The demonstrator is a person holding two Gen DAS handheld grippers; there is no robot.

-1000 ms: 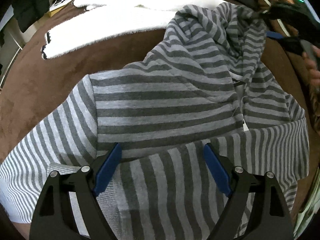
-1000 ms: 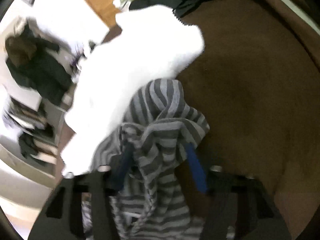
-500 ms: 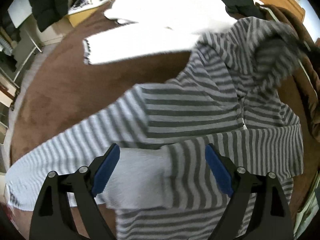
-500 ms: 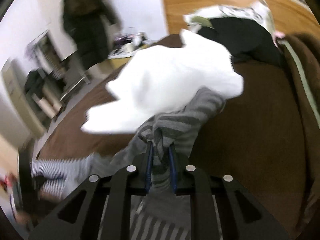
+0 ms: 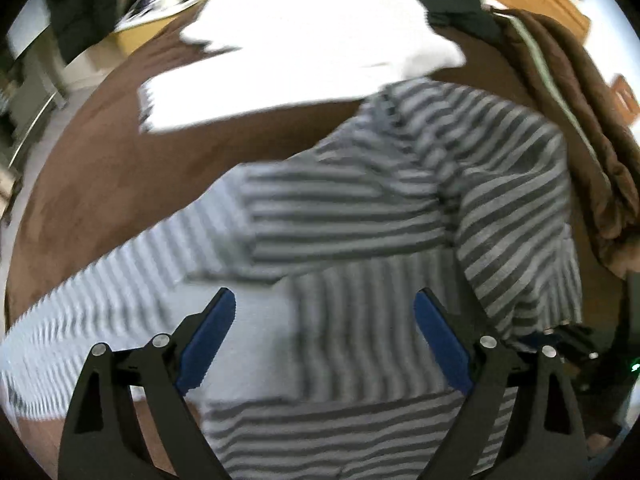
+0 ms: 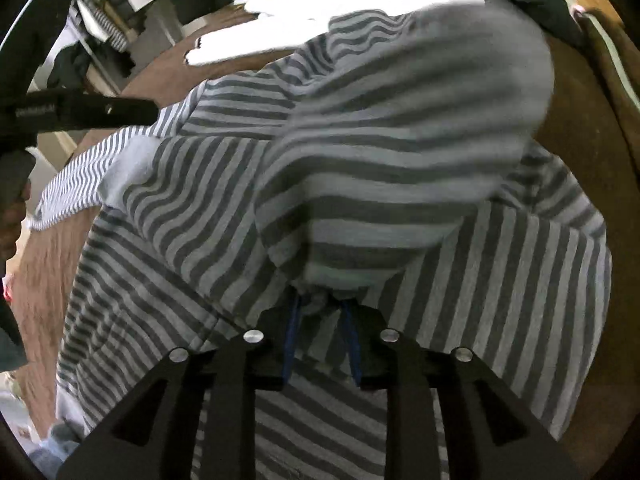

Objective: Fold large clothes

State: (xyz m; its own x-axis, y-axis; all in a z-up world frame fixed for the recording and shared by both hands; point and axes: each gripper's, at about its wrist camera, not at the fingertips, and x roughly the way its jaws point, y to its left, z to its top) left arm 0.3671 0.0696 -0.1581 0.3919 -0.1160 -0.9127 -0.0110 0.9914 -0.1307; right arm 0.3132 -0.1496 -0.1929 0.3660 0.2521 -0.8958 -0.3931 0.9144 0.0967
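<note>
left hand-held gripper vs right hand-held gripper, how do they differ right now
The left hand-held gripper has its jaws spread wide and holds nothing; the right hand-held gripper is pinched shut on a bunch of the striped hoodie. The left hovers over a flat sleeve area, while the right has the hood fabric folded over toward the body. Both have black frames with blue pads and point at the same hoodie.

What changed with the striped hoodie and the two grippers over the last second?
The right hand-held gripper closed on the hood and pulled it over the striped hoodie body toward the camera. The left hand-held gripper stayed open, holding nothing. The white garment stayed put.
</note>
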